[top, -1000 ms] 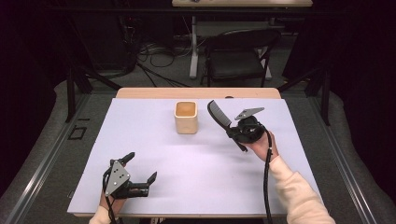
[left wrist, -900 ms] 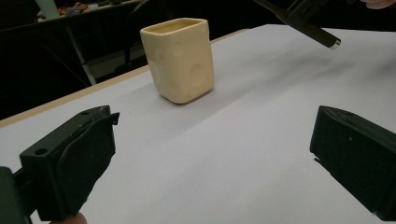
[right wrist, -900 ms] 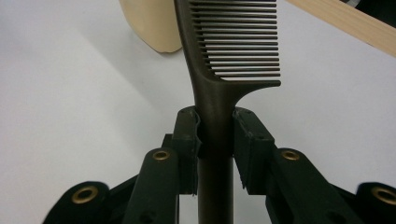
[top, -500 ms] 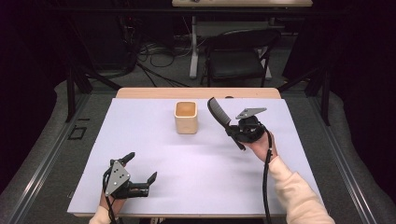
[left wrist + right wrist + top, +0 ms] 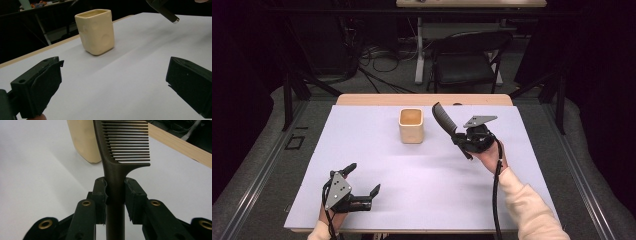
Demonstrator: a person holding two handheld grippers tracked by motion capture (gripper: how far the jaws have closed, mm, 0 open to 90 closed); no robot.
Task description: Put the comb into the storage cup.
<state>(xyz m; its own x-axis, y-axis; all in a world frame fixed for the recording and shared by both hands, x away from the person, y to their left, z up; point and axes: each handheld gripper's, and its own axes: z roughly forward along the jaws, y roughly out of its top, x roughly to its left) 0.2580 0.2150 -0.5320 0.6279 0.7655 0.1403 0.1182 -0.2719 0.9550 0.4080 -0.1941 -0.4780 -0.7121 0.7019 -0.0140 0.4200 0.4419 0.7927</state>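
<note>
A dark comb (image 5: 445, 120) is held up above the white table sheet (image 5: 372, 145), its toothed head pointing up and left toward the cream square cup (image 5: 411, 125). My right gripper (image 5: 460, 142) is shut on the comb's handle (image 5: 114, 192); both pads press its sides, and the teeth (image 5: 127, 142) stand just past the jaws, with the cup (image 5: 83, 140) behind. My left gripper (image 5: 362, 186) rests low at the table's near left, open, nothing between its jaws. From it I see the cup (image 5: 96, 31) ahead and the comb's handle end (image 5: 168, 14) at the upper right.
The wooden table edge (image 5: 422, 99) runs along the far side behind the cup. A black chair (image 5: 467, 60) and cables stand on the floor beyond the table. A sleeve (image 5: 527, 210) comes in from the lower right.
</note>
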